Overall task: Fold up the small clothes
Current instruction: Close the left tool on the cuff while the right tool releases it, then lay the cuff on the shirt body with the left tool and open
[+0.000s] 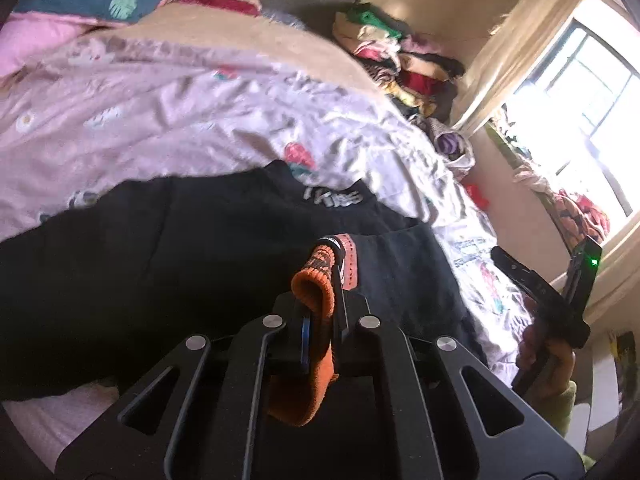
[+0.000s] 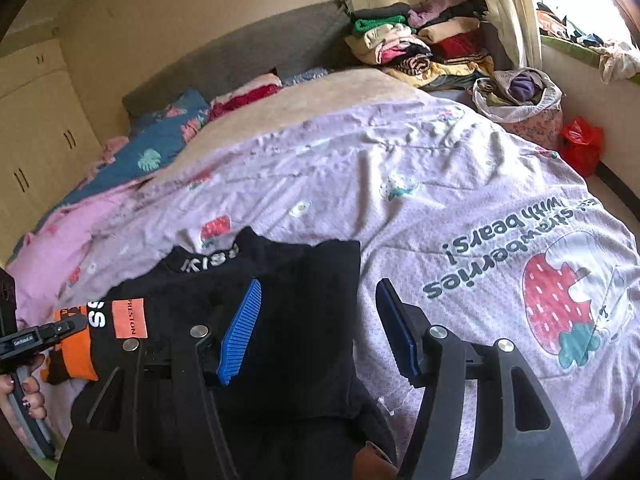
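Observation:
A small black top (image 1: 200, 248) with white lettering at the neck lies on the pink strawberry bedspread (image 1: 160, 120). My left gripper (image 1: 322, 280) is shut on its orange sleeve cuff (image 1: 316, 308) and holds it over the black body. In the right wrist view the black top (image 2: 288, 280) lies partly folded, and its orange cuff (image 2: 76, 352) sits in the left gripper (image 2: 70, 326) at the left edge. My right gripper (image 2: 320, 328) is open and empty, with its blue pads (image 2: 240, 332) over the top's right edge. The right gripper (image 1: 504, 260) also shows at the right of the left wrist view.
A pile of folded clothes (image 2: 420, 44) sits at the bed's far right corner. A bag of clothes (image 2: 520, 96) and a red bag (image 2: 580, 144) stand beside the bed. Pillows (image 2: 160, 148) lie at the headboard. A bright window (image 1: 580, 100) is at the right.

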